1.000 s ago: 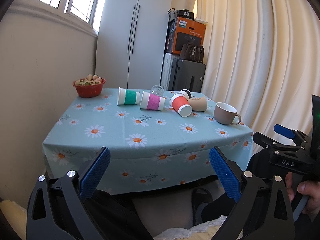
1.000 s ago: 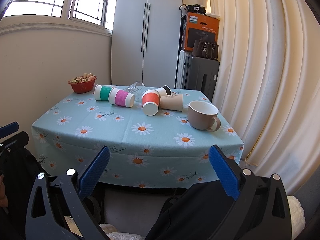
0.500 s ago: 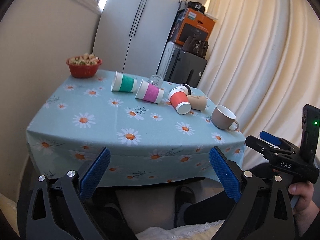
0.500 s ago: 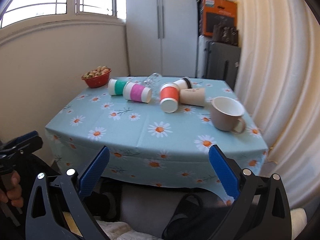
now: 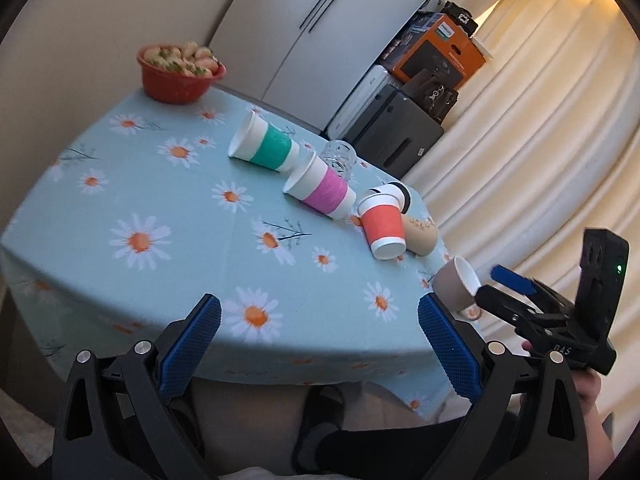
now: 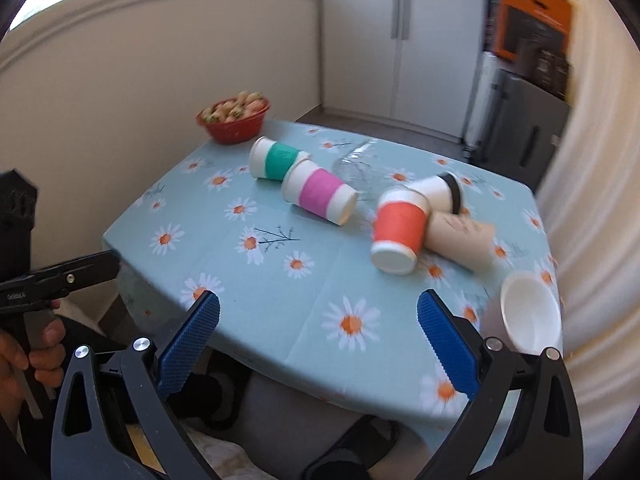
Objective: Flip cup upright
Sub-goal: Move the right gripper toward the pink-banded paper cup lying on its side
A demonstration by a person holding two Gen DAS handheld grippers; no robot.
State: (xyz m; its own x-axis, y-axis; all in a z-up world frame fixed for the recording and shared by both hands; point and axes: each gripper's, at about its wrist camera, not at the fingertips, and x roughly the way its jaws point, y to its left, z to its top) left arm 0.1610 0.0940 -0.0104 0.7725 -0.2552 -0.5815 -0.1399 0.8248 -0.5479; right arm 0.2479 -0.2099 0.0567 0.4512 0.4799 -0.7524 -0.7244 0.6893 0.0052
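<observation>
Several paper cups lie on their sides on the daisy tablecloth point(image 5: 168, 216): a green-banded cup point(image 5: 266, 148) point(image 6: 276, 159), a pink-banded cup point(image 5: 322, 192) point(image 6: 318, 196), an orange cup point(image 5: 383, 226) point(image 6: 398, 230), a beige cup point(image 5: 420, 234) point(image 6: 460, 240) and a black-lidded white cup point(image 5: 394, 194) point(image 6: 438, 190). A clear glass point(image 5: 340, 158) point(image 6: 356, 164) lies behind them. My left gripper point(image 5: 318, 338) is open and empty above the table's near edge. My right gripper point(image 6: 318, 338) is open and empty above the near right edge.
A beige mug point(image 5: 456, 286) point(image 6: 528, 314) stands at the table's right corner. A red bowl of food point(image 5: 180, 72) point(image 6: 234, 118) sits at the far left. A wardrobe, suitcases point(image 5: 394, 136) and curtains stand behind the table. The wall runs along the left.
Both grippers have risen and moved forward over the table's near edge, tilting the views. The cups have not moved. Both grippers stay open.
</observation>
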